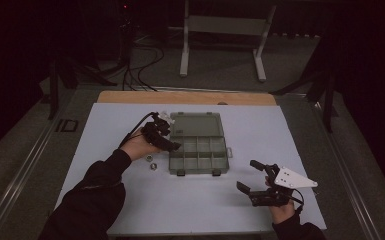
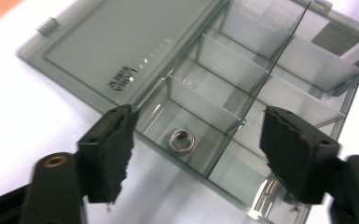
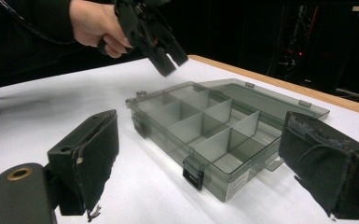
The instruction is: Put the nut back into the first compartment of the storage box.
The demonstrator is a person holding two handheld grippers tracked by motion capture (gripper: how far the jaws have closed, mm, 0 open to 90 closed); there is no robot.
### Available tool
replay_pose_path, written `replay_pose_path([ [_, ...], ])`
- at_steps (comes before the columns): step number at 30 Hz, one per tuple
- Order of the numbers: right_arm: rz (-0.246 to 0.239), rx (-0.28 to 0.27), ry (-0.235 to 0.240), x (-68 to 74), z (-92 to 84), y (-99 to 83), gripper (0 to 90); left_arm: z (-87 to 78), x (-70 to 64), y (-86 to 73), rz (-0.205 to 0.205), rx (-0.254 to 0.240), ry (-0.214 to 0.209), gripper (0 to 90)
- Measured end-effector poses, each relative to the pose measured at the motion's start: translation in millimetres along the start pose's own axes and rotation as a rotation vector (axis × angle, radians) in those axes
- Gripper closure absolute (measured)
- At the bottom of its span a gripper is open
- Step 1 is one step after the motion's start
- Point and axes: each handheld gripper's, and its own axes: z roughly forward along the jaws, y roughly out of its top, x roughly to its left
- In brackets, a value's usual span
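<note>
The left gripper [image 2: 196, 154] hangs open above a nut [image 2: 181, 141] lying in the organizer box [image 2: 279, 100]. The right gripper [image 3: 200, 163] stands open, empty.

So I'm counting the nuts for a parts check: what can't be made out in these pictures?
- High view: the nuts on the table beside the organizer box are too small to count for certain.
- High view: the left claw covers the box's near-left compartment.
- Left gripper view: one nut lies in a compartment; the frame edges cut off the other compartments.
- Right gripper view: dividers hide the compartment floors.
</note>
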Motion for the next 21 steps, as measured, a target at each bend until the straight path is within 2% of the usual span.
replay_pose_path([
  [5, -0.001, 0.004, -0.002, 0.4, 0.6, 0.1, 12.2, -15.4, -0.5, -10.9, -0.015, -0.046, 0.008, 20.4],
  [9, -0.002, 0.004, -0.003, 0.7, 0.5, 0.2, 12.2, -25.0, -1.5, -21.8, -0.01, -0.08, 0.025, 17.3],
  [11, -0.003, 0.004, -0.004, 0.4, 0.6, 0.1, 12.2, -29.1, -1.8, -27.7, -0.002, -0.096, 0.02, 16.5],
  [12, -0.002, 0.006, -0.004, 0.5, 0.6, 0.1, 12.2, -30.8, -2.7, -30.5, 0.0, -0.108, 0.036, 15.2],
  [16, -0.002, 0.006, -0.002, 0.9, 0.8, 0.3, 12.2, -36.7, -4.5, -41.1, -0.001, -0.126, 0.049, 12.8],
  [21, -0.003, 0.007, -0.003, 1.1, 1.1, 0.3, 12.2, -41.0, -3.8, -53.2, -0.029, -0.149, 0.089, 9.2],
])
